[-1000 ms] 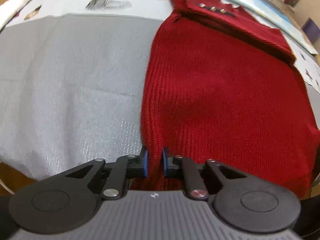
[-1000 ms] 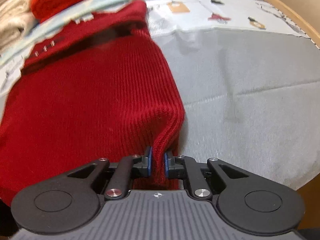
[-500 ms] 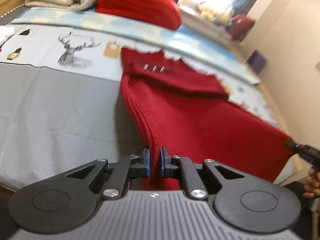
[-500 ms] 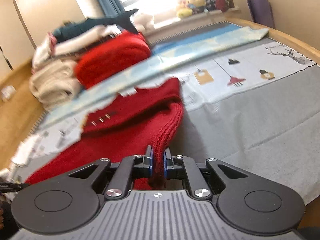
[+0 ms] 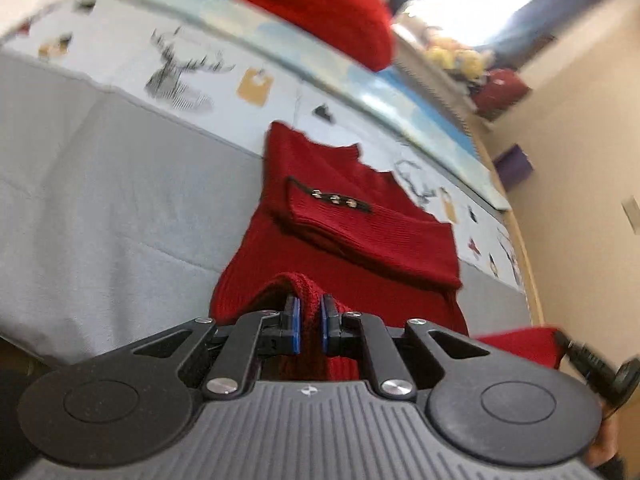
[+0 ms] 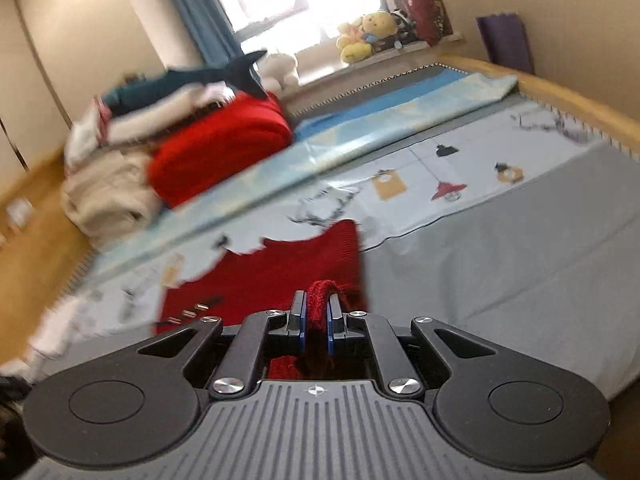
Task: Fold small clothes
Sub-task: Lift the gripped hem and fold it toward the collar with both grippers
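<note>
- Two grippers are in view, each clamped on the hem of one red knitted garment (image 5: 352,232).
- Left gripper (image 5: 311,322): the blue-padded fingers (image 5: 295,322) pinch a raised fold of red knit, and the fabric bulges up between and above them.
- Right gripper (image 6: 316,318): its jaws stand close together, clenched on a bunched ridge of the same red knit, which pokes up past the fingertips.
- Seen from the left wrist, the right gripper's tip (image 5: 576,354) shows at the right edge, with a strip of red hem held off the surface just beside it.
- The garment lies on a grey mat (image 5: 100,208), with its far end reaching onto a pale printed cloth (image 5: 192,68) that bears a stag drawing.
- A folded-over sleeve with three small metal buttons (image 5: 334,199) lies across the upper body of the garment.
- The near hem is lifted clear of the mat at both gripped corners; the far part lies flat.
- Beyond the printed cloth, a folded red item (image 6: 220,152) sits beside a cream folded pile (image 6: 108,196); a dark blue shark toy (image 6: 192,80) rests on top.
- Soft toys (image 6: 364,32) stand on the window ledge at the back.
- Both views are motion-blurred, so finer detail of the grip cannot be told.
</note>
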Tool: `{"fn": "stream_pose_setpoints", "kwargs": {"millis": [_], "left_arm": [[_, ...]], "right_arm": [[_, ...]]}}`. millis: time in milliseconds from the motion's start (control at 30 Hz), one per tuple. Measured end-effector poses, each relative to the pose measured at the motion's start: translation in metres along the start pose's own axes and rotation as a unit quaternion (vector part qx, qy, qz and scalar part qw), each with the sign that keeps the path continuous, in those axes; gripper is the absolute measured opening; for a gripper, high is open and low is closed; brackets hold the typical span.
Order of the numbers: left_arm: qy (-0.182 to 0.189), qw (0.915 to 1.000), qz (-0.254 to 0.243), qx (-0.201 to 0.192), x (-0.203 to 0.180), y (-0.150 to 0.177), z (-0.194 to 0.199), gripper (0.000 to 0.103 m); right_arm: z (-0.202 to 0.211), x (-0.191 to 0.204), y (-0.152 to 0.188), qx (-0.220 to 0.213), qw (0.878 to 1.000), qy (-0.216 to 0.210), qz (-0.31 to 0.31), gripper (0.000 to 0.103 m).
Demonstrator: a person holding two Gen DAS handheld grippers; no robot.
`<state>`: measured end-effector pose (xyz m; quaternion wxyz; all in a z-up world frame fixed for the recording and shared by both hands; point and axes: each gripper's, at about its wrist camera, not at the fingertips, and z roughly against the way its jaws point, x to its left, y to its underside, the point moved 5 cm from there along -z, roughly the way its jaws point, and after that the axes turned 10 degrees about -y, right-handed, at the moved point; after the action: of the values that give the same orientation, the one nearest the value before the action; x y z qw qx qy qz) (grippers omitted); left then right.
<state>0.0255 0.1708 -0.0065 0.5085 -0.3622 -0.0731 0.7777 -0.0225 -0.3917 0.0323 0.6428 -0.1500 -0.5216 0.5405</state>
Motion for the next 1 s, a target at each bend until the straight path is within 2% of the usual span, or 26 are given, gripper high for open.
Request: {"fn": "stream_pose_setpoints", "kwargs": {"millis": [167,267,400,500,633,800,867,933,1000], "left_arm": [[-0.036,0.9988,-0.024,0.025,0.002,-0.052,-0.061,0.010],[-0.033,0.9981,0.001,0.052,0.015,-0.073,-0.093,0.010],[-0.030,0.9955,0.045,0.078,0.031,-0.080,-0.132,0.010],[-0.055,0.9935,0.040,0.091,0.032,-0.077,-0.152,0.010],[-0.057,0.9937,0.040,0.088,0.031,-0.078,-0.156,0.011],[-0.058,0.9946,0.026,0.082,0.026,-0.077,-0.150,0.014],[-0.057,0.9949,0.026,0.079,0.028,-0.075,-0.147,0.023],[-0.053,0.9953,0.033,0.074,0.034,-0.075,-0.142,0.026],[-0.047,0.9957,0.040,0.070,0.042,-0.075,-0.136,0.030]], "right_arm": [[-0.071,-0.006,-0.019,0.041,0.998,0.032,0.043,0.009],[-0.107,-0.021,-0.024,0.065,0.996,0.052,0.044,0.009],[-0.140,-0.045,-0.012,0.097,0.992,0.078,0.013,0.009],[-0.155,-0.048,-0.008,0.103,0.991,0.083,0.002,0.009],[-0.171,-0.051,-0.004,0.121,0.987,0.102,0.014,0.009],[-0.174,-0.052,-0.003,0.119,0.988,0.098,0.002,0.012],[-0.173,-0.052,0.001,0.115,0.988,0.100,0.007,0.014],[-0.169,-0.054,0.002,0.112,0.989,0.099,0.010,0.016],[-0.161,-0.055,0.001,0.099,0.990,0.099,0.018,0.023]]}}
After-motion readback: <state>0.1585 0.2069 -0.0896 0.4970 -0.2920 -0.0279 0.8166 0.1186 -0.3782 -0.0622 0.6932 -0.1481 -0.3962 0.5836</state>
